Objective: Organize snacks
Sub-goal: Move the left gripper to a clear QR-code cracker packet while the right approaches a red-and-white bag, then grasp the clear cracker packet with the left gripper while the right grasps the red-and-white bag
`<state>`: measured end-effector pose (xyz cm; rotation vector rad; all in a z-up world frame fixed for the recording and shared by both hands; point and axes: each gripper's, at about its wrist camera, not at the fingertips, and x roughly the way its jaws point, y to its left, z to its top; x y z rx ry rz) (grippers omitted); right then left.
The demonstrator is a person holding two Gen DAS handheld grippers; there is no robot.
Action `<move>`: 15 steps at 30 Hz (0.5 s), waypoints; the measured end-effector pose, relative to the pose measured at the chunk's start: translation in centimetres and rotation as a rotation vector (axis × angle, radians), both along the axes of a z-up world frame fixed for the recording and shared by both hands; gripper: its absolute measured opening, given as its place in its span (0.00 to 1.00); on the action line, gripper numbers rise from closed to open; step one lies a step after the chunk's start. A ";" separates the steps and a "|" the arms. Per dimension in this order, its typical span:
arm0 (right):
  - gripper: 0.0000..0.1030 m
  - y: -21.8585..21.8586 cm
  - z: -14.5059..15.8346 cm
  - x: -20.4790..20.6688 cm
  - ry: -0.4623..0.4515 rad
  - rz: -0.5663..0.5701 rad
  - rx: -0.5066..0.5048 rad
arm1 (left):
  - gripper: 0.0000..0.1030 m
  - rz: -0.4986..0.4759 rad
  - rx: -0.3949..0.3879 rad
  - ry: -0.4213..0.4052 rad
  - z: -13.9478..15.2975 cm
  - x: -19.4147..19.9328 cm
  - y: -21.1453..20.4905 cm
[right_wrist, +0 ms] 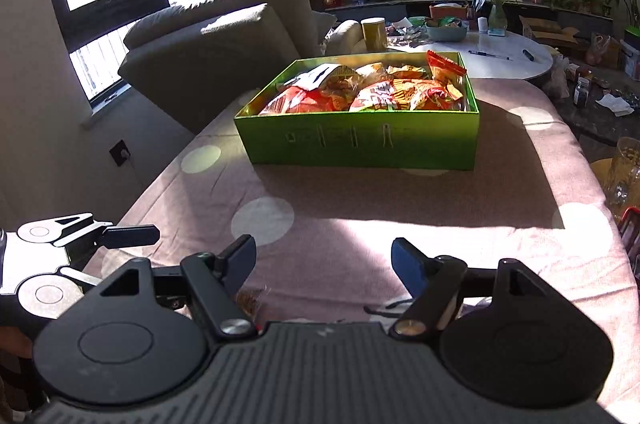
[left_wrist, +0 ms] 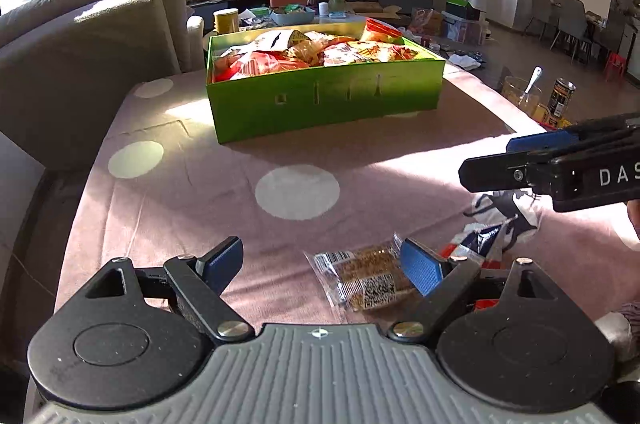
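Observation:
A green box point(left_wrist: 324, 100) filled with orange and red snack packets point(left_wrist: 280, 62) stands at the far side of the pink dotted tablecloth point(left_wrist: 180, 208). A clear-wrapped snack bar point(left_wrist: 366, 276) lies flat on the cloth just ahead of my left gripper point(left_wrist: 322, 264). That gripper is open, and its right pad overlaps the bar's end in the picture without pressing it. A crumpled white, blue and red wrapper point(left_wrist: 500, 224) lies to the right. My right gripper point(right_wrist: 324, 260) hovers open over bare cloth with nothing between its pads. In the left wrist view it enters from the right edge.
A beige sofa point(left_wrist: 80, 56) borders the table's left side. Beyond the box point(right_wrist: 360, 140) is a round white table point(right_wrist: 480, 56) with a mug, a bowl and pens. A glass jar with a spoon point(left_wrist: 520, 92) and a can point(left_wrist: 560, 100) stand off the right edge.

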<state>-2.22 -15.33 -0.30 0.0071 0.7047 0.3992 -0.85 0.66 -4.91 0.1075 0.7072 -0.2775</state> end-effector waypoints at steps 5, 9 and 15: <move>0.80 0.3 -1.0 -1.0 0.041 0.082 -0.056 | 0.82 -0.044 0.002 0.034 -0.7 -0.2 -0.9; 0.80 0.4 -1.5 -1.6 0.062 0.119 -0.080 | 0.82 -0.072 0.000 0.057 -1.3 0.1 -1.7; 0.80 0.2 -2.3 -1.7 0.099 0.135 -0.090 | 0.74 -0.059 -0.012 0.103 -2.7 1.2 -1.8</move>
